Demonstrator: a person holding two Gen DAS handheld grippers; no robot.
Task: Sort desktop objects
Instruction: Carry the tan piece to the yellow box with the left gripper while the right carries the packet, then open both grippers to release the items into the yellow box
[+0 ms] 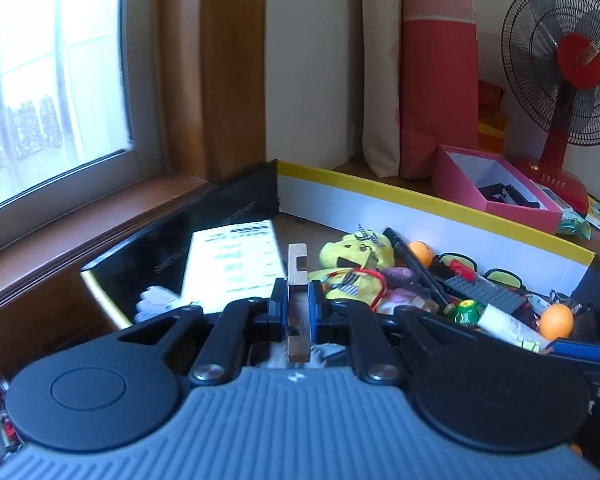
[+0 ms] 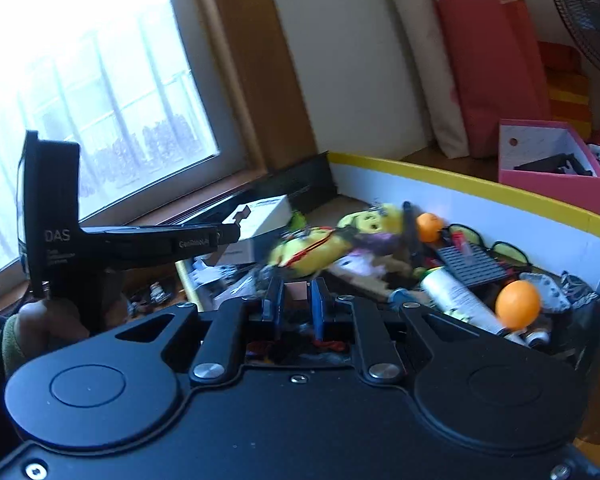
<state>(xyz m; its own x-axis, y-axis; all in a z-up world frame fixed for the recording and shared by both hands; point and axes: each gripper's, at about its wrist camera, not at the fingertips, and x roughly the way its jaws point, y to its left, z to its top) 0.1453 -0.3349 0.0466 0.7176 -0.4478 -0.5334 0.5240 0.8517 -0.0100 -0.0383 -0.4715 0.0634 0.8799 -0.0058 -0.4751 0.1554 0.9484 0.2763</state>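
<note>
My left gripper [image 1: 298, 300] is shut on a notched wooden piece [image 1: 297, 276], held above a big cardboard box [image 1: 420, 196] with a yellow rim. The box holds a yellow plush toy [image 1: 352, 258], a black marker [image 1: 416, 268], two orange balls [image 1: 556, 320], a dark brick plate [image 1: 488, 294] and a white booklet [image 1: 234, 264]. In the right wrist view the left gripper [image 2: 236, 224] shows from the side with the wooden piece at its tip. My right gripper [image 2: 296, 294] hovers over the box, jaws close together on a small brown block [image 2: 296, 291].
A pink box [image 1: 496, 184] with a black item inside stands behind the cardboard box, next to a red fan [image 1: 568, 76] and pink-and-cream bags [image 1: 436, 80]. A window [image 1: 48, 80] and wooden sill are on the left. Small clutter lies left of the box [image 2: 156, 292].
</note>
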